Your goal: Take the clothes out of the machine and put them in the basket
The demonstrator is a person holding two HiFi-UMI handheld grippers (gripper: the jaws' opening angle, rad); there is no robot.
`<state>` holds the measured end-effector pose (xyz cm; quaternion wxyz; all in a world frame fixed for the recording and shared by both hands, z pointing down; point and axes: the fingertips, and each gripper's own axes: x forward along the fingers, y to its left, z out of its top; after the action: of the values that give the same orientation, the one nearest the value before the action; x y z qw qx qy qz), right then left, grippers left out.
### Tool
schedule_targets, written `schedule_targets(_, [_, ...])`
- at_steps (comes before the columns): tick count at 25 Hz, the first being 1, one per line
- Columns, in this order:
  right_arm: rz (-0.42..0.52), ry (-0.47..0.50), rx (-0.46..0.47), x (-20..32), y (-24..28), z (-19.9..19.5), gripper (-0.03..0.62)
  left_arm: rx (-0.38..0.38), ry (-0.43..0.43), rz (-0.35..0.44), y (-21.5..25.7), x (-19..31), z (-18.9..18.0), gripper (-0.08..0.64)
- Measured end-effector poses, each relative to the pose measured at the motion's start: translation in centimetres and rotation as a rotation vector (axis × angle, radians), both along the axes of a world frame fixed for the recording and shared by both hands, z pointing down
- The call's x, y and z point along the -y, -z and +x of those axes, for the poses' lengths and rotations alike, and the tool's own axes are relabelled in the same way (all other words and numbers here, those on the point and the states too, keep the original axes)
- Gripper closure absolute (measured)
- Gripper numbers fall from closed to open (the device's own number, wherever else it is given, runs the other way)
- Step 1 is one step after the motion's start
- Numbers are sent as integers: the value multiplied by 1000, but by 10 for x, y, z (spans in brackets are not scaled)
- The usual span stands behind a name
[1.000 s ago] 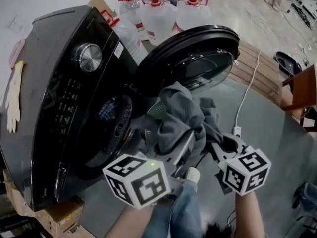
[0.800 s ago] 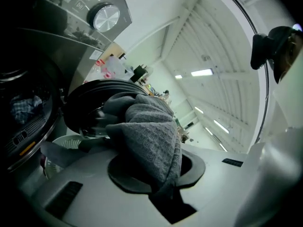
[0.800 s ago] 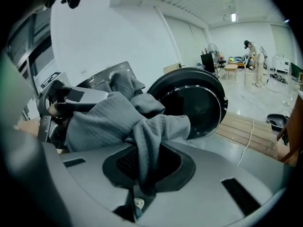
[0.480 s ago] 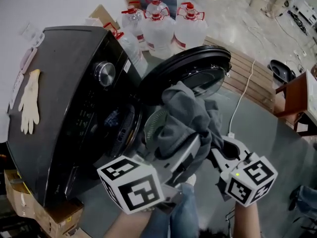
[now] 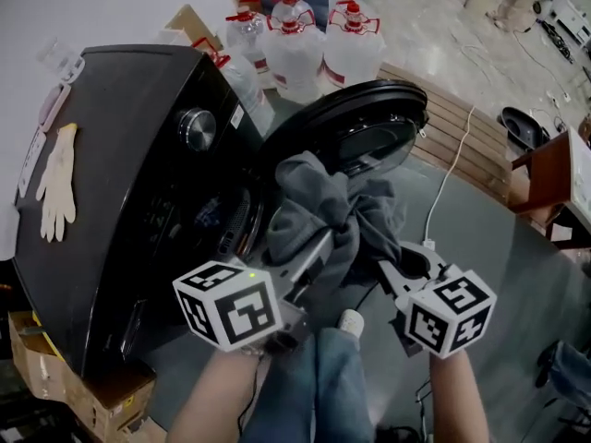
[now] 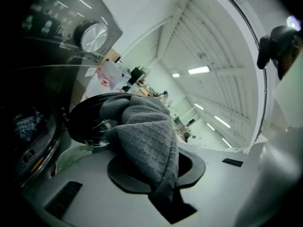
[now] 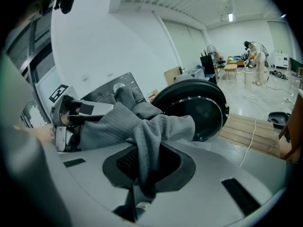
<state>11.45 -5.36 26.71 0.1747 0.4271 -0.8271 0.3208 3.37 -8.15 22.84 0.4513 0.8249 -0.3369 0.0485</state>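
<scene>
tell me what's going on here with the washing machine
A person holds a gripper in each hand. The left gripper and the right gripper are both shut on one grey garment, held up in front of the black washing machine, whose round door stands open. The garment is out of the drum but not yet set down. Another cloth shows inside the drum.

Left forearm (image 5: 217, 400) and right forearm (image 5: 459, 400) reach out from the near edge, side by side, bare to the wrist. The left gripper (image 5: 314, 252) points forward and a little downward, jaws pinched tight on the grey garment (image 5: 319, 201). The right gripper (image 5: 392, 275), just beside it, tips down more steeply, its jaws clamped on that same cloth.
</scene>
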Motion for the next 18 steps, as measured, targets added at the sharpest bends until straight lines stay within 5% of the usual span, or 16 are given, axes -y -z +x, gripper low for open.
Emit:
schedule_targets(10, [-169, -40, 33, -8, -150, -28, 548, 307, 50, -150, -172, -5, -37, 485])
schedule_targets(18, [-329, -149, -7, -6, -259, -23, 501, 374, 48, -173, -224, 2, -42, 485])
